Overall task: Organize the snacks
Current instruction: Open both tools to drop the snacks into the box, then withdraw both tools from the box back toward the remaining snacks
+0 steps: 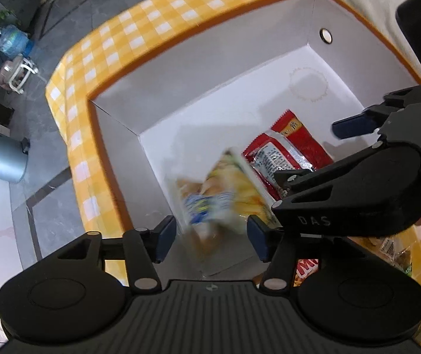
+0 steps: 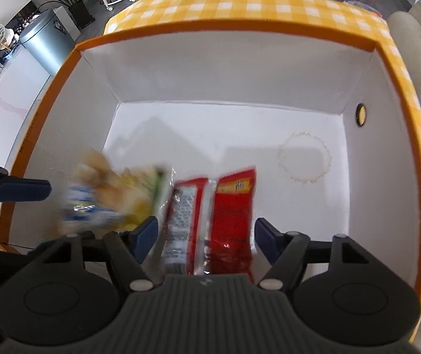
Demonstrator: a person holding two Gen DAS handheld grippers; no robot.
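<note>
1. Left gripper [image 1: 211, 237]: jaws stood apart above the near corner of the box, pads clear of the yellow packet between them.
2. Right gripper [image 2: 205, 240]: jaws stood apart over the box, the red packet below and between them, not pressed.
3. Yellow snack packet [image 1: 225, 194]: blurred, inside the box near its near wall, beside the red packet and overlapping its edge; whether it rested on the floor could not be told.
4. Red snack packet [image 2: 234, 215]: lay flat on the box floor, printed back panel facing up on one half.
5. Box [image 2: 240, 23]: white inside, orange rim, yellow-and-white check outside; round hole [image 2: 361, 114] in one side wall; faint ring stain [image 2: 304, 159] on the floor beyond the packets.
6. More snack packets [image 1: 307, 268]: outside the box, by its near wall, partly hidden by the left gripper.
7. Grey metal bin [image 2: 46, 39]: on the floor, well beyond the box.
8. Water bottle [image 1: 12, 41]: on the floor, far from the box.
</note>
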